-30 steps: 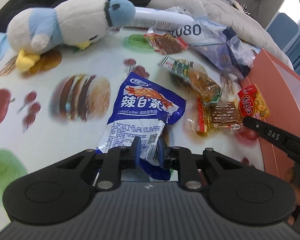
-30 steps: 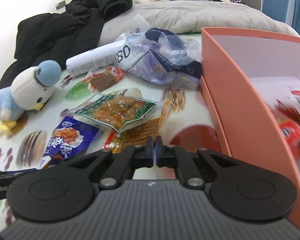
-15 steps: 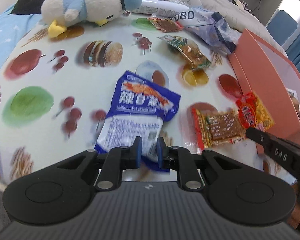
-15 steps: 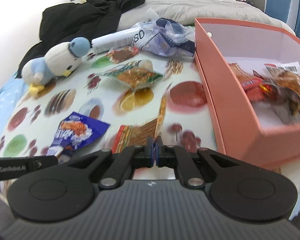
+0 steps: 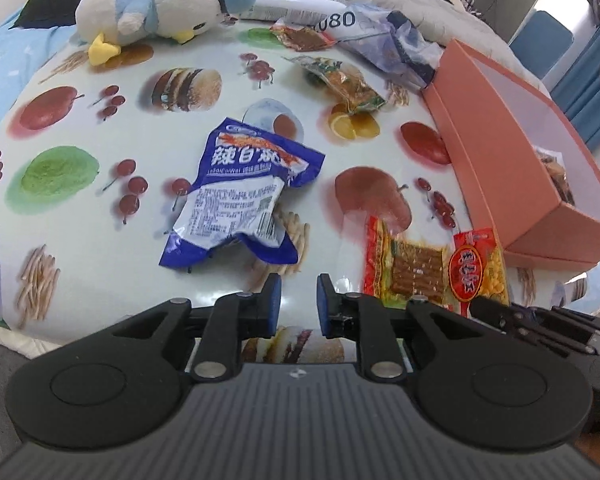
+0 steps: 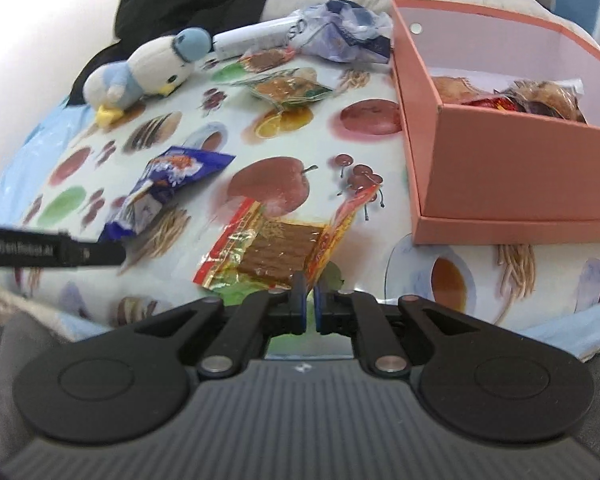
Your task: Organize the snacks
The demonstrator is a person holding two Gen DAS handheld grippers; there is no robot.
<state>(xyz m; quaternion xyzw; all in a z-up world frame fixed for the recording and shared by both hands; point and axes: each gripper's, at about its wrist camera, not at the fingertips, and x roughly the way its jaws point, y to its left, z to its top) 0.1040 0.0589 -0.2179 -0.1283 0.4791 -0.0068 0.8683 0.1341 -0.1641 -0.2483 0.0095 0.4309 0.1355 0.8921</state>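
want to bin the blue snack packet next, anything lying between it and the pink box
Nothing stands on the cloth between the blue packet and the pink box; the red snack packet lies nearer the camera, off that line.

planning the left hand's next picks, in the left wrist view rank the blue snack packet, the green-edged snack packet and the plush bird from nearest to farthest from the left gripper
1. Blue snack packet: just ahead of the left gripper, which is opening with nothing between its fingers.
2. Green-edged snack packet: farther back, to the right, toward the pink box.
3. Plush bird: farthest, at the back left.

Blue snack packet (image 5: 242,196) flat beside pink box (image 5: 512,152)
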